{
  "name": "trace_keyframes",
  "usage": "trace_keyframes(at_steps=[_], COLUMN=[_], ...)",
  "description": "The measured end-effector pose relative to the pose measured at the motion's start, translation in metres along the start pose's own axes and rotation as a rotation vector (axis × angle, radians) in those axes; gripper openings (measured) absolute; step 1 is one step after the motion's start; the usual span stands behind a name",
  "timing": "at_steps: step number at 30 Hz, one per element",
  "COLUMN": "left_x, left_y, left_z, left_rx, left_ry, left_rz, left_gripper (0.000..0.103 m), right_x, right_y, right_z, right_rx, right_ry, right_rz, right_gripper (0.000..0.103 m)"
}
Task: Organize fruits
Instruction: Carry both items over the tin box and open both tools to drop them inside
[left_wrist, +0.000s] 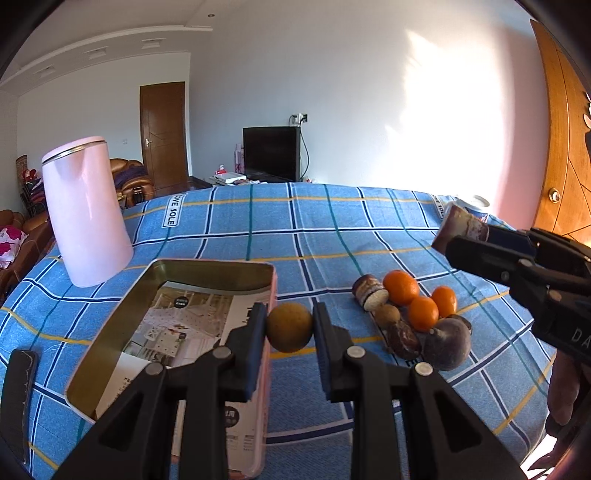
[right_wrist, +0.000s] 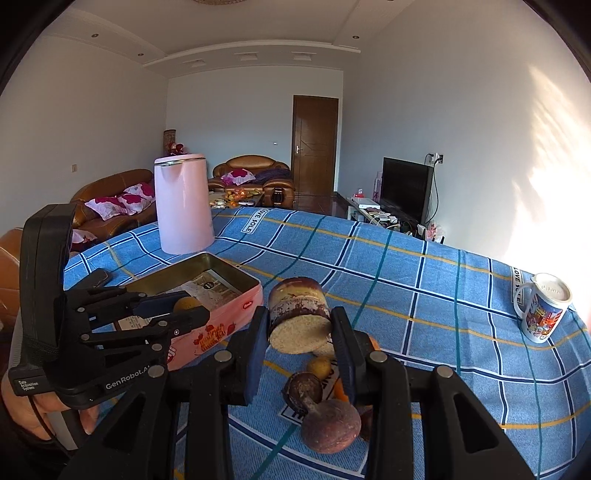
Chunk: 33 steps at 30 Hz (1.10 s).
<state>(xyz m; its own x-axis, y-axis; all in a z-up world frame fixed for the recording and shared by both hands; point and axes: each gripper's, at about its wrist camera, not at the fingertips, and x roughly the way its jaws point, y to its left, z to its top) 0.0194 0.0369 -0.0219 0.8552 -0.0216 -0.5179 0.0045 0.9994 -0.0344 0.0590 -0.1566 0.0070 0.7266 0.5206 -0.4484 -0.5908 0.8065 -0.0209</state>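
Your left tongs (left_wrist: 290, 326) pinch a round, dull-yellow fruit (left_wrist: 289, 327) above the tin (left_wrist: 271, 291) rim | your right tongs (right_wrist: 298, 332) pinch a brown, pale-ended cut chunk (right_wrist: 298, 317) over the tabletop (right_wrist: 424, 295) fruit pile (left_wrist: 417, 317).

You are looking at a blue checked cloth (left_wrist: 332, 236) whose white strips are reading "LOVE SOLE": one label (left_wrist: 171, 212) is lying at the far left near the pink kettle (left_wrist: 86, 214), another at the far right edge is only partly showing. In the right wrist view, your left gripper (right_wrist: 184, 312) is carrying "GenRobot.AI" in white along its body, with a small tag (right_wrist: 27, 386) reading "Data Acquisition System". The right gripper's body (left_wrist: 576, 334) is showing only "DA". Print on the pink tin (right_wrist: 218, 325) and the mug (right_wrist: 543, 310) is too small to read.
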Motion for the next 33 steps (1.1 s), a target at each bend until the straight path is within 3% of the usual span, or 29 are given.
trace_keyframes(at_steps=[15, 33], left_x=[0.008, 0.026], left_y=[0.059, 0.095], left_z=[0.012, 0.004], left_rx=[-0.040, -0.068], left_ry=[0.000, 0.071], left_rz=[0.093, 0.149], left_gripper=[0.027, 0.027], right_x=[0.047, 0.116], right_y=[0.050, 0.088], right_z=[0.039, 0.019], right_rx=[-0.061, -0.046], right_ry=[0.002, 0.128], right_rz=[0.103, 0.177], right_gripper=[0.036, 0.036])
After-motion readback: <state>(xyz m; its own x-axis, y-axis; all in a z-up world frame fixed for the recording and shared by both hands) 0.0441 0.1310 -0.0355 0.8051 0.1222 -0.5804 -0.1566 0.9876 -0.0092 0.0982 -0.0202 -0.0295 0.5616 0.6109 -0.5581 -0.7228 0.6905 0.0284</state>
